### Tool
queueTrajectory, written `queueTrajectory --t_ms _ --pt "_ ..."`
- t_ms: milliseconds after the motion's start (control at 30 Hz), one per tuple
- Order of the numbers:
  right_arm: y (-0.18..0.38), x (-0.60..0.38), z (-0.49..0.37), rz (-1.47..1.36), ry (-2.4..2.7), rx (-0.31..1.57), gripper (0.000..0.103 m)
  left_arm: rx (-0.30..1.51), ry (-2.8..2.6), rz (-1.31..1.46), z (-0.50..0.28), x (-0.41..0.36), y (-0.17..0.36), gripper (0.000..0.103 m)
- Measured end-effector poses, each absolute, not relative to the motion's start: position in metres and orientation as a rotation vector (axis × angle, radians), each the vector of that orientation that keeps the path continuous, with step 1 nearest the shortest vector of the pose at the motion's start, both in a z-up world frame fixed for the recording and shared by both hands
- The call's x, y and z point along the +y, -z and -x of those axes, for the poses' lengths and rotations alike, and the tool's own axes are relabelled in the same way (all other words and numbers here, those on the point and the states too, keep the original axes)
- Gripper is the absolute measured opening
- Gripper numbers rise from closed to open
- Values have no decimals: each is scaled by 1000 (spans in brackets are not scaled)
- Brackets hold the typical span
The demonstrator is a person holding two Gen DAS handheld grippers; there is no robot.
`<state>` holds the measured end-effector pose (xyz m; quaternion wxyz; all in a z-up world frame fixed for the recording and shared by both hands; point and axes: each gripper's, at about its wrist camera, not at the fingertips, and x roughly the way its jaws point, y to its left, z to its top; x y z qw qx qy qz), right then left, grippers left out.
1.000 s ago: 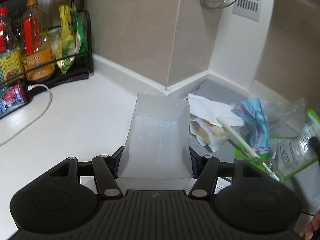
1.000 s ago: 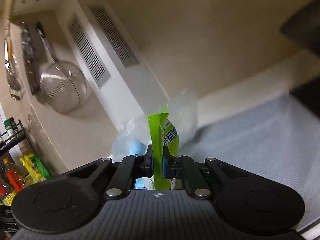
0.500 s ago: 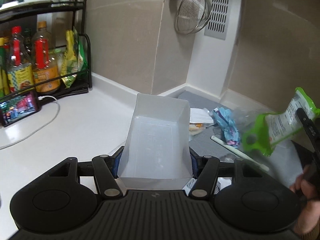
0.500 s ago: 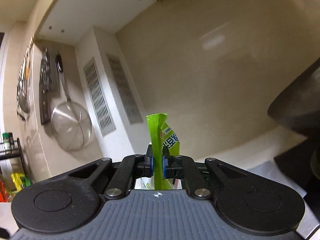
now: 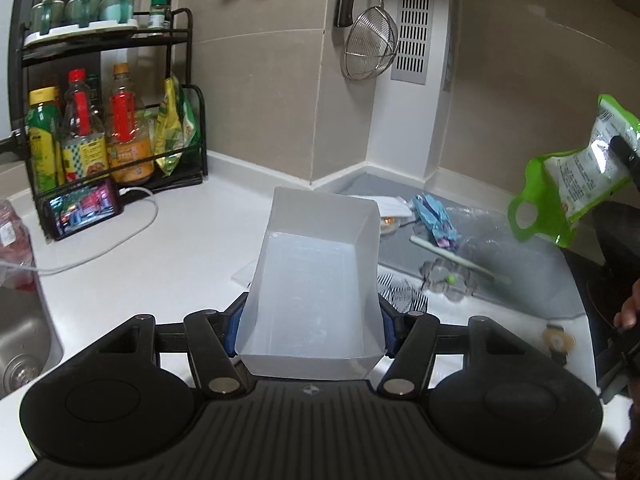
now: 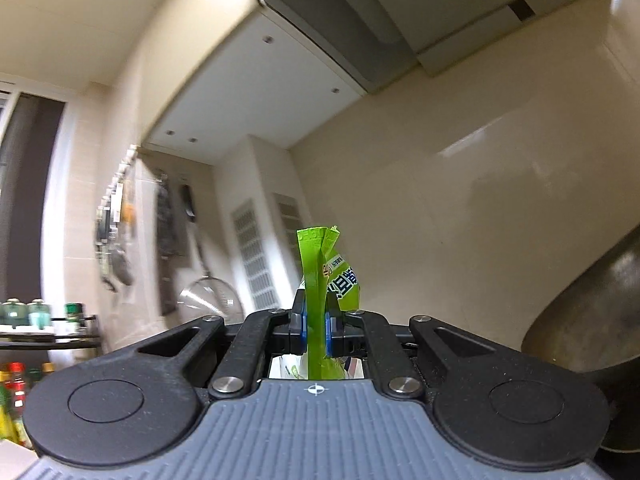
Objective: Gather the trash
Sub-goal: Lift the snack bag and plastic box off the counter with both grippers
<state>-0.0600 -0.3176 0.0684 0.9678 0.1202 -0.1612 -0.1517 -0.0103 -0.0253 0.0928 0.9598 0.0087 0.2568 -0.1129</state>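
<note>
Your right gripper point(image 6: 316, 330) is clenched on the crinkly green pouch point(image 6: 322, 276), pinching its flat seam so its long axis stands upright. Your left gripper point(image 5: 310, 316) clasps the translucent plastic bin point(image 5: 316, 280) by its smooth side walls, mouth up. In the left view the pouch point(image 5: 568, 196) hangs up and right of the bin, well apart; carry it leftward and down.
</note>
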Motion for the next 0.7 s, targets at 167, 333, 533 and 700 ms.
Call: queueTrajectory --t_ms 167,333,533,700 --pt "-76 -301 92 -241 262 -290 8 508 218 -25 42 -9 -89 67" --pt "-82 -280 120 -247 189 -243 8 484 203 -50 74 6 -85 67" --pt "-84 -248 155 -264 53 -158 8 477 181 -68 112 24 -75 67" --pt "-83 -223 176 -276 -65 -79 8 486 148 -78 132 39 -64 67"
